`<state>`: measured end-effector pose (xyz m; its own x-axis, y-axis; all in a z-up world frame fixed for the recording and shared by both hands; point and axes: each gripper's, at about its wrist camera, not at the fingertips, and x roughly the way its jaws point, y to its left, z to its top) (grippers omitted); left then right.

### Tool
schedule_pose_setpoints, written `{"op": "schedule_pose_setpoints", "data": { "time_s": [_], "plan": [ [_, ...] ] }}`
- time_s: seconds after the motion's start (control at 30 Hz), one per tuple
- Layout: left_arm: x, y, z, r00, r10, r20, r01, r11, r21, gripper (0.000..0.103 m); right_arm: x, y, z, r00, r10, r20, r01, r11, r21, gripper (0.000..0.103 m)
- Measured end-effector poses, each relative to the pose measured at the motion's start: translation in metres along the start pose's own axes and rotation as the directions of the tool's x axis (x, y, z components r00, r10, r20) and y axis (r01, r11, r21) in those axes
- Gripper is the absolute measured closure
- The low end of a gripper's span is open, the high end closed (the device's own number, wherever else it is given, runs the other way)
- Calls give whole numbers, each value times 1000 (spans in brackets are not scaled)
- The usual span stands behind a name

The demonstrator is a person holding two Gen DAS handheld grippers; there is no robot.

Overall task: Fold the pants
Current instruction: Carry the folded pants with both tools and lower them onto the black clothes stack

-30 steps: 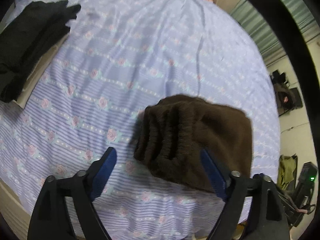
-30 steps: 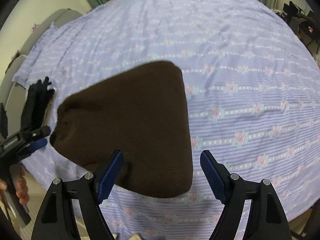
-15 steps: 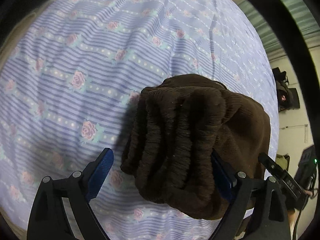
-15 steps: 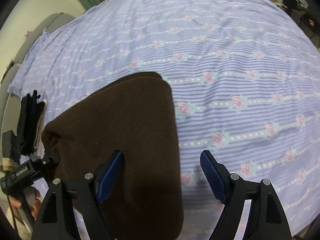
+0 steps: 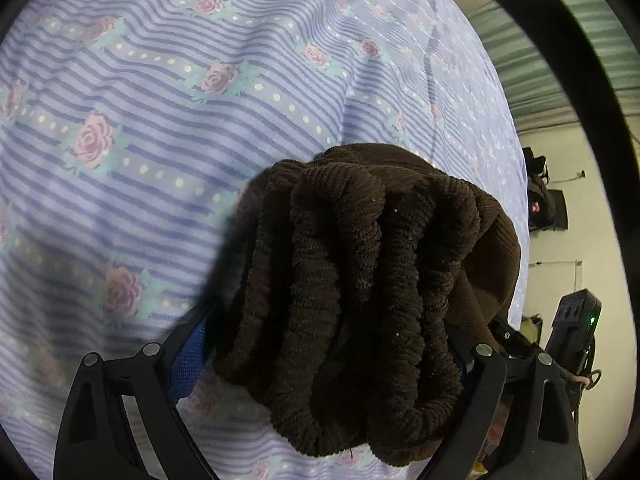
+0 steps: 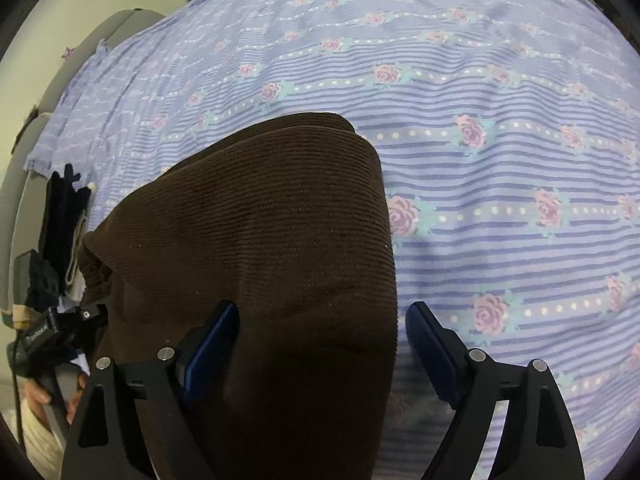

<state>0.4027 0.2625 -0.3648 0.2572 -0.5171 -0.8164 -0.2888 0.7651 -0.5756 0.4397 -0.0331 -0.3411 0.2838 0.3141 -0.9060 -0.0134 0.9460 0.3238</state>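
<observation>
Folded brown pants (image 6: 280, 264) lie on a bed's striped, rose-patterned sheet (image 6: 500, 168). The left gripper (image 5: 332, 344) straddles their bunched end, jaws wide. The right gripper (image 6: 322, 332), jaws just opening wider, straddles one edge, pads not pressing.

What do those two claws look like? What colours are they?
Both match. The left claw and the right claw each have two black plastic fingers, shaped like open triangle frames with shiny silver screws. The inside pads are bright blue and ridged. From the right camera, the left claw's black handle shows a small white label and a dark cable hanging from it.
</observation>
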Motion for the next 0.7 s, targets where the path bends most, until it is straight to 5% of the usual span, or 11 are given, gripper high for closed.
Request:
{"op": "schedule_pose_setpoints", "data": {
  "time_s": [0.23, 0.47, 0.7],
  "plan": [
    [-28, -24, -1, 997, 42, 72, -43, 999, 18, 45, -16, 17, 2, 999, 42, 21, -43, 999, 23, 58],
    [-68, -47, -11, 990, -17, 138, 7, 998, 70, 56, -64, 41, -13, 994, 31, 101, -29, 999, -30, 67],
    [-136, -79, -48, 967, -114, 230, 77, 984, 162, 56, -139, 62, -39, 974, 58, 218, -42, 996, -80, 68]
  ]
}}
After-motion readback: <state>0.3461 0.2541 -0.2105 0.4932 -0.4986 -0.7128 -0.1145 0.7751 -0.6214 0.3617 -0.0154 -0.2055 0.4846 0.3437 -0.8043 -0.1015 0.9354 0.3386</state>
